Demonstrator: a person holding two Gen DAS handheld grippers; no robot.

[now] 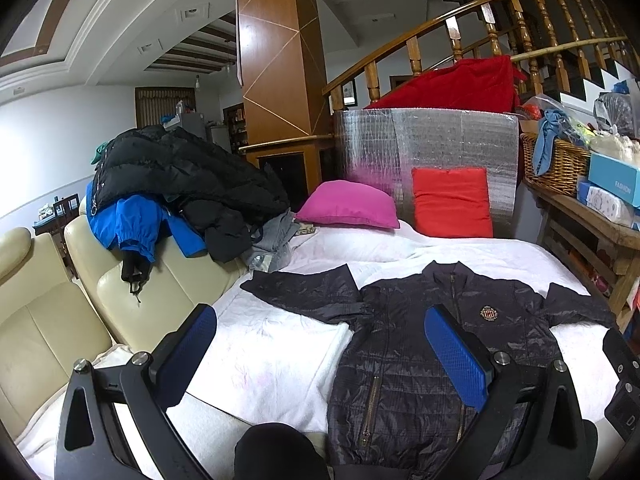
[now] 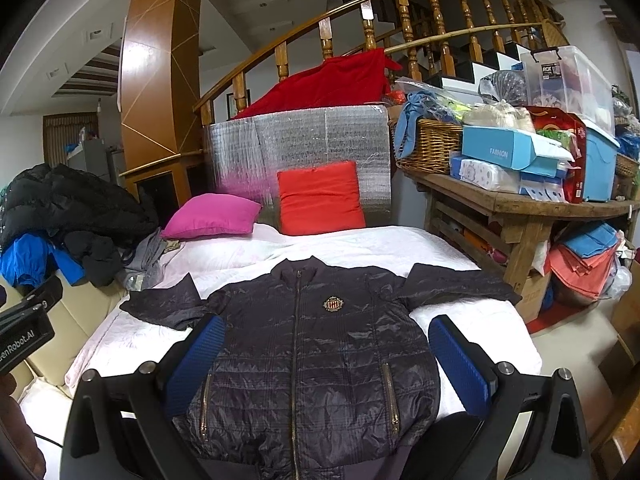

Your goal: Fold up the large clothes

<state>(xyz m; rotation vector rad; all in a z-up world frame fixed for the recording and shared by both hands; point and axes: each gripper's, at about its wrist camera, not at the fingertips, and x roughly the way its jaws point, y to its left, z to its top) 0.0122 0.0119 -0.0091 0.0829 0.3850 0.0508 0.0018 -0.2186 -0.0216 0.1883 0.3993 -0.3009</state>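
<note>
A dark quilted jacket [image 2: 316,364] with a gold chest badge lies face up and zipped on the white bed cover [image 2: 360,244], both sleeves spread outward. In the left wrist view the same jacket [image 1: 404,364] lies right of centre. My left gripper [image 1: 320,356] hovers open above the jacket's left edge and the white cover, holding nothing. My right gripper [image 2: 326,364] hangs open above the jacket's lower body, its blue pads [image 2: 460,368] wide apart and empty. The left gripper's black body [image 2: 24,332] shows at the left edge of the right wrist view.
A pile of dark and blue coats [image 1: 176,192] rests on the cream sofa [image 1: 48,308] to the left. A pink pillow [image 1: 348,204] and a red cushion [image 1: 452,202] sit at the bed's head. A cluttered wooden bench [image 2: 520,204] stands to the right.
</note>
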